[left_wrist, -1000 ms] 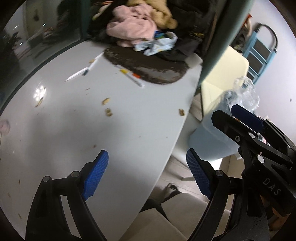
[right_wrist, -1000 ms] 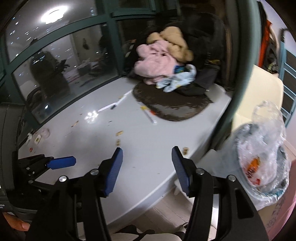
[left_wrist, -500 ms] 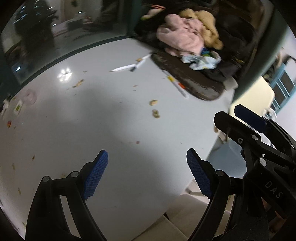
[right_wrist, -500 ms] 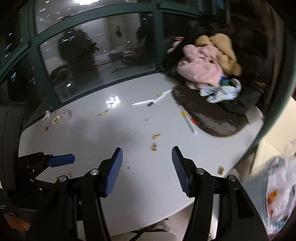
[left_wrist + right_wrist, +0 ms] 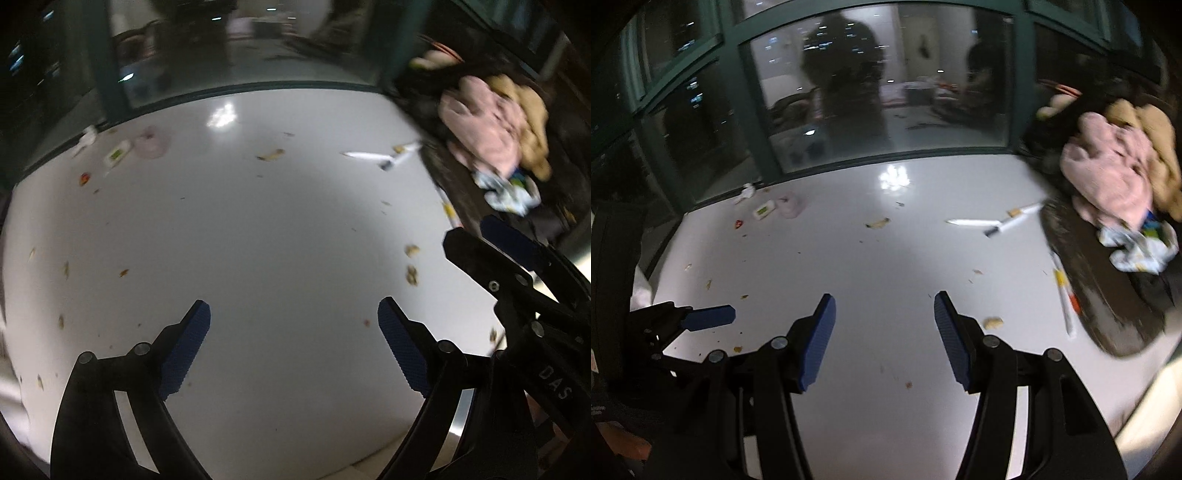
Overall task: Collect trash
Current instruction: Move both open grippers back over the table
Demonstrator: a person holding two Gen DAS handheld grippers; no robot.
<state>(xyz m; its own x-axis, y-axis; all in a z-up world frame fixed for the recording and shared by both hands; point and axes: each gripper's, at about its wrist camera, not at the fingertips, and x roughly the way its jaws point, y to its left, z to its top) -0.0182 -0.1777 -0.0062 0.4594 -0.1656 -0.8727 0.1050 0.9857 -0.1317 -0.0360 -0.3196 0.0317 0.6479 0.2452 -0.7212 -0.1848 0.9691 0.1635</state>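
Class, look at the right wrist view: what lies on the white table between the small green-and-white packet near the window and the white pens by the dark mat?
In the right wrist view, between the packet and the pens lie a pale pink wad and a tan scrap; otherwise bare table.

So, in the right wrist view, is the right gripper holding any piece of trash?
No, the right gripper is empty; only the bare white table shows between its blue pads.

Scraps (image 5: 993, 322) on table (image 5: 886, 266); clothes (image 5: 1108, 177) right

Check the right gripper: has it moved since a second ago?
Yes. The right gripper swung left over the table: the pink clothes pile slid from centre top to the right edge, and the bagged bin left view.
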